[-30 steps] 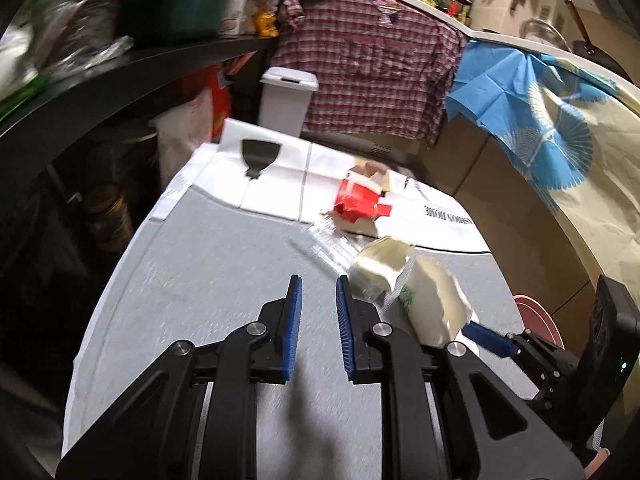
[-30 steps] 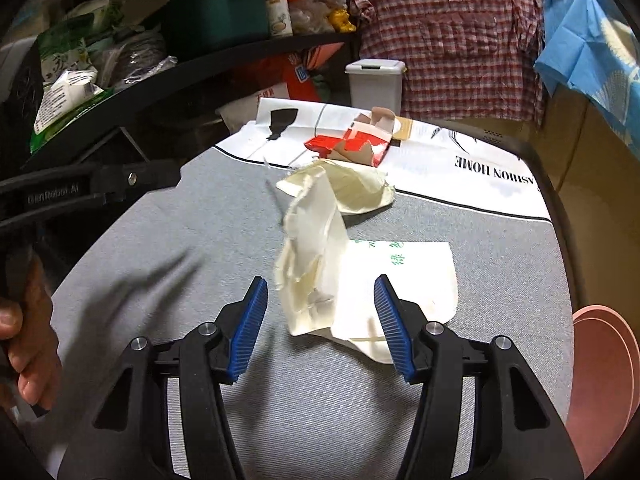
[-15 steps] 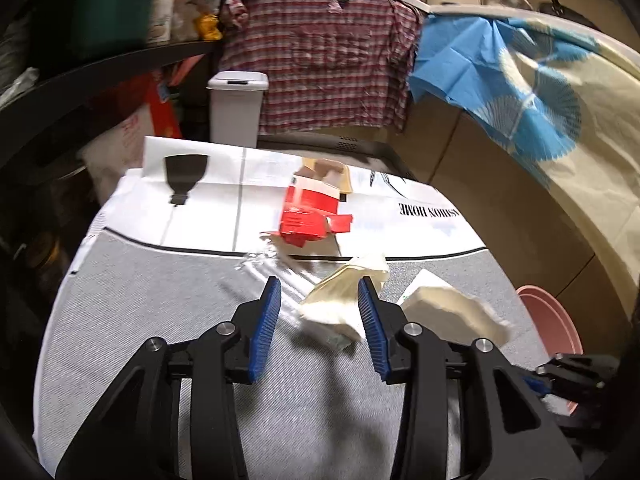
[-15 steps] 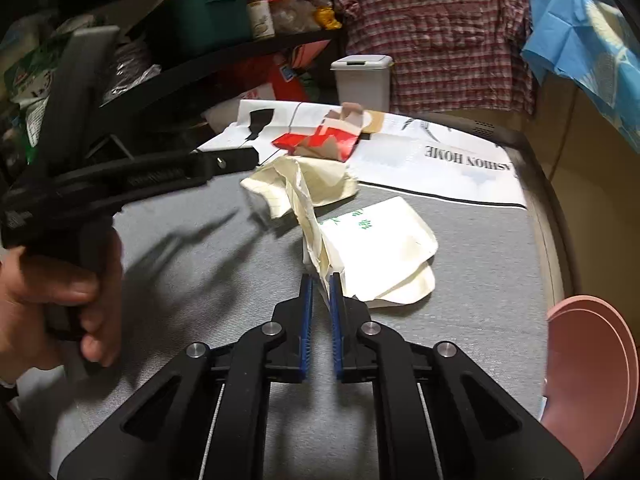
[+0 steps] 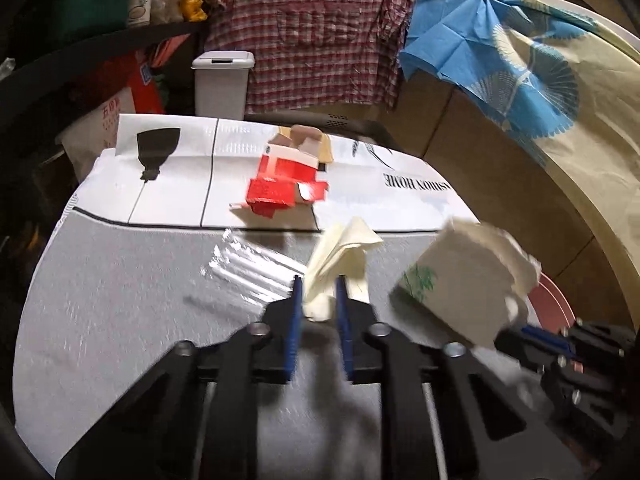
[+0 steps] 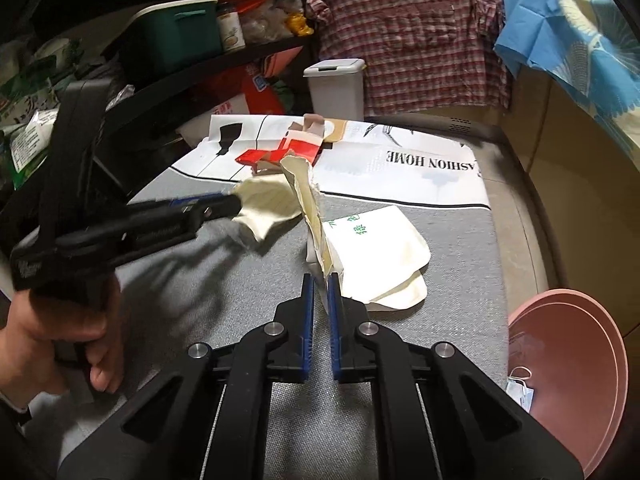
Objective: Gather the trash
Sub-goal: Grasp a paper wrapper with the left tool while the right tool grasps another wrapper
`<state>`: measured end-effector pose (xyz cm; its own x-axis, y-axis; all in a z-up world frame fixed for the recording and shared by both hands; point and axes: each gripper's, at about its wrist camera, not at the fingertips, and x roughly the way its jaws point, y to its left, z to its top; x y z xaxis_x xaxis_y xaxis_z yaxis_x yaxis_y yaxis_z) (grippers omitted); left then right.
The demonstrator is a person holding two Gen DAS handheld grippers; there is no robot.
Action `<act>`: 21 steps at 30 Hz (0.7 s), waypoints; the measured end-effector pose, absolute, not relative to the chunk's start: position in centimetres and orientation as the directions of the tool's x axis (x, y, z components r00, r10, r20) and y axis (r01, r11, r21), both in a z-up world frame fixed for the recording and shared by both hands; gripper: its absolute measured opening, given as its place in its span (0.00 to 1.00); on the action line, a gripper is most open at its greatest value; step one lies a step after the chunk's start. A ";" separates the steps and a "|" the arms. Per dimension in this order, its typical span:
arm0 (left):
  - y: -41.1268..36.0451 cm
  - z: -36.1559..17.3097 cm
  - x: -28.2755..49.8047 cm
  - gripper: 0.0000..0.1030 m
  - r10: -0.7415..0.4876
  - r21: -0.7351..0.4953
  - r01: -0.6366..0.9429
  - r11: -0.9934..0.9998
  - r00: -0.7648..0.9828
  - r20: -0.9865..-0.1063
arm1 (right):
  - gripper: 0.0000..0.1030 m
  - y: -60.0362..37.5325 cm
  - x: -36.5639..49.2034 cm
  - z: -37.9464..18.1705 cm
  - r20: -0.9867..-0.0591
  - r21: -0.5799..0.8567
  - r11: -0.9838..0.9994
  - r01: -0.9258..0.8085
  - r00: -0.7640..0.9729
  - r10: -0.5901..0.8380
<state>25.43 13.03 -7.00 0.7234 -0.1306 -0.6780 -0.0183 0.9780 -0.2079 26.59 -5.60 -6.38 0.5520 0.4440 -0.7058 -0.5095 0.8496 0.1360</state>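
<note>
My left gripper has a crumpled cream paper between its blue pads; its jaws are closing and the pads press on the paper. In the right wrist view the left gripper comes in from the left with that crumpled paper, a hand on its handle. My right gripper is shut on the upright edge of a cream paper bag with green print. That bag hangs lifted at the right of the left wrist view. A torn red carton lies farther back, and a clear plastic wrapper lies left of my left gripper.
A grey cloth covers the table, with a flat white printed bag at its far end. A small white lidded bin stands behind the table. A pink basin holding a face mask sits low at the right. Cluttered shelves fill the left.
My left gripper moved forward, opened around the crumpled paper and closed on it. My right gripper closed on the bag's edge and lifted it a little.
</note>
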 end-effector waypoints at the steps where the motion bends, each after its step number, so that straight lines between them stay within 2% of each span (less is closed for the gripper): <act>1: 12.8 -6.9 25.2 0.07 -0.129 -0.200 -0.014 0.980 0.722 -0.680 | 0.06 -5.7 26.6 -6.1 -0.703 0.135 0.851 -0.507 0.556 0.443; 5: 12.2 -5.7 23.3 0.03 -0.102 -0.171 -0.019 0.985 0.732 -0.673 | 0.06 -6.5 26.0 -5.1 -0.694 0.129 0.862 -0.491 0.576 0.432; 21: 10.3 -1.5 14.9 0.03 -0.076 -0.201 -0.068 0.977 0.773 -0.630 | 0.05 -10.8 21.1 0.3 -0.633 0.144 0.881 -0.451 0.642 0.433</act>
<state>14.94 10.31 -1.50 0.7729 -0.0757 -0.6300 -0.0681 0.9772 -0.2009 21.07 -10.77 0.26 0.6421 0.4327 -0.6328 -0.4513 0.8806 0.1443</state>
